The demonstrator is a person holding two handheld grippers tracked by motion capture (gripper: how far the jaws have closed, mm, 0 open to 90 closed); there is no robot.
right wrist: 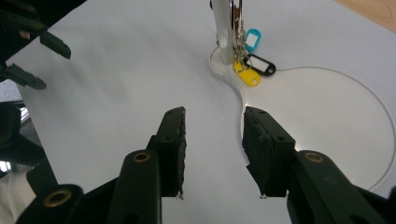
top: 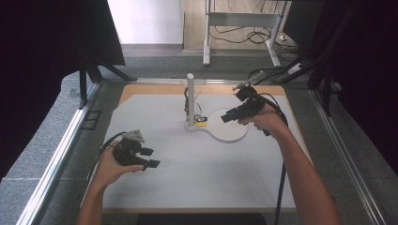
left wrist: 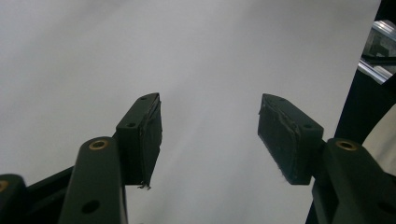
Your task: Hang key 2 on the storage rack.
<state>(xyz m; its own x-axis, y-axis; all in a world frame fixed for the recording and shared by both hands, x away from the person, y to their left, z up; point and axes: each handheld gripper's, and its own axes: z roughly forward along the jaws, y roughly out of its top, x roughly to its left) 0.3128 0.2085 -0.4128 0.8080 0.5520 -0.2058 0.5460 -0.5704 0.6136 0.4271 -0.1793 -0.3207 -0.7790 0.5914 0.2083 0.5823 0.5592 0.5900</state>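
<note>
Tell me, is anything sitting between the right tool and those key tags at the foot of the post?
Nothing visible does. The right tool is open, and between it and the key tags hanging by the post lies just bare white mat and the edge of the white base plate.

Left gripper, seen along its own two black jaws, which rise from the lower edge and stand wide apart with nothing between them. Each jaw arm carries brass-coloured rivets, and the inner pads look worn at their edges. Beyond the jaws lies the plain white matte surface, bare around the gripper. To the far right of the gripper, a dark upright strip borders the surface, with a silver metal rail past it.
</note>
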